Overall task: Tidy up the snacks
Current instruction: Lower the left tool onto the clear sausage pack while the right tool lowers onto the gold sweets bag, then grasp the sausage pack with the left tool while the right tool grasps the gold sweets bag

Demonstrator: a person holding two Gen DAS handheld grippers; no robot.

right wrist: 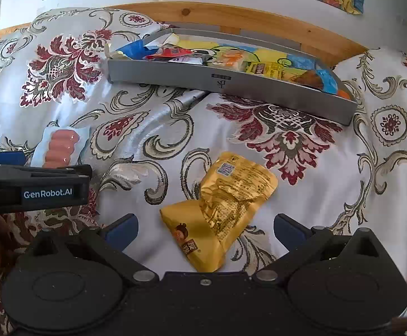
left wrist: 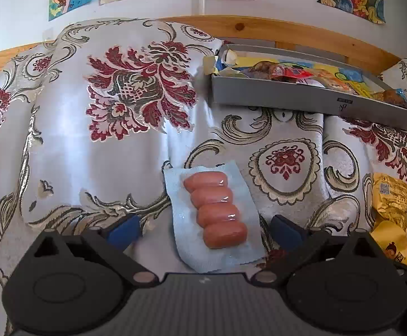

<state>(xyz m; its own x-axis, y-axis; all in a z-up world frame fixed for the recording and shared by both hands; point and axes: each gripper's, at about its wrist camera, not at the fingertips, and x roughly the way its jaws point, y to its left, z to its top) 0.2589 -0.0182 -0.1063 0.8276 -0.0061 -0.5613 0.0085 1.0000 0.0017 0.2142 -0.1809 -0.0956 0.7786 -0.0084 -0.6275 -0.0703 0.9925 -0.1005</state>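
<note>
A clear pack of small pink sausages (left wrist: 215, 209) lies flat on the flowered cloth, its near end between the blue fingertips of my open left gripper (left wrist: 206, 231). A crumpled yellow snack packet (right wrist: 221, 207) lies in front of my open right gripper (right wrist: 205, 231), its near corner between the spread blue pads. The same yellow packet (left wrist: 391, 215) shows at the right edge of the left wrist view. The sausage pack (right wrist: 60, 147) and the left gripper's black body (right wrist: 35, 186) appear at the left of the right wrist view. Neither gripper touches its packet.
A shallow grey tray (right wrist: 231, 82) holding several colourful snack packets sits at the back against a wooden rail (right wrist: 231, 16); the tray (left wrist: 310, 100) is at the upper right in the left wrist view. Folds run through the cloth (left wrist: 105, 154). Drawings hang on the wall.
</note>
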